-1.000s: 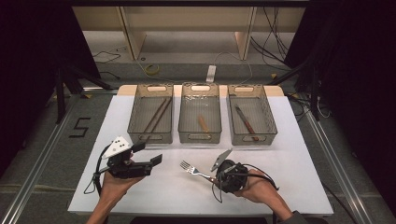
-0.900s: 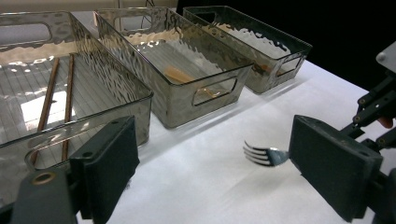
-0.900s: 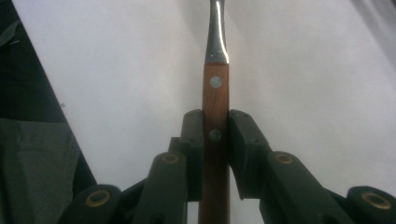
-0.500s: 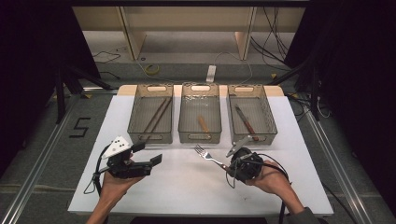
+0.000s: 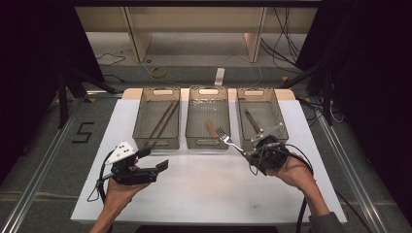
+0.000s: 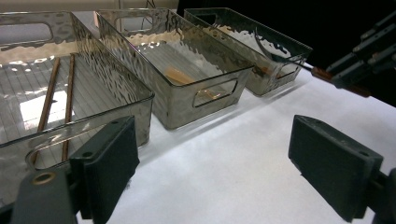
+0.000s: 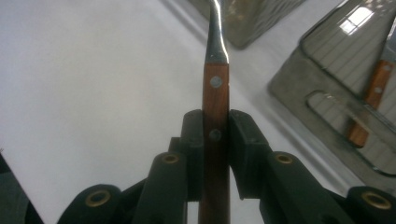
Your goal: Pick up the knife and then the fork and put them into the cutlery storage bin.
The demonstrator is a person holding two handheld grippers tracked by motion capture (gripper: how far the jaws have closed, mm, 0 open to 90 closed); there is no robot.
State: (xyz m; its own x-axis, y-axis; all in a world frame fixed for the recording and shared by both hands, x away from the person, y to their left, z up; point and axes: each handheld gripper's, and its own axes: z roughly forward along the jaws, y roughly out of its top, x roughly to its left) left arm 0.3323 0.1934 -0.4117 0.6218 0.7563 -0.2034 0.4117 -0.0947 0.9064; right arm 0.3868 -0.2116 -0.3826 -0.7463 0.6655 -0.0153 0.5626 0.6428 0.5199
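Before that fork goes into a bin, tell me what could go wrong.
1. The right tongs pinch the fork only by its narrow wooden handle, far from the tines; it may swivel or slip.
2. The tines stick out toward the middle bin, close to its near wall; they could catch its rim.
3. A wood-handled utensil already lies in the right bin; a dropped fork may land across it.

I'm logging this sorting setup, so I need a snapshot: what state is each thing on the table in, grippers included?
Fork: held by its wooden handle, tines over the middle bin's front edge.
Right gripper: shut on the fork.
Left gripper: open, holds nothing.
Left bin: two chopsticks lying inside.
Middle bin: a wooden-handled utensil inside.
Right bin: a wooden-handled utensil inside.
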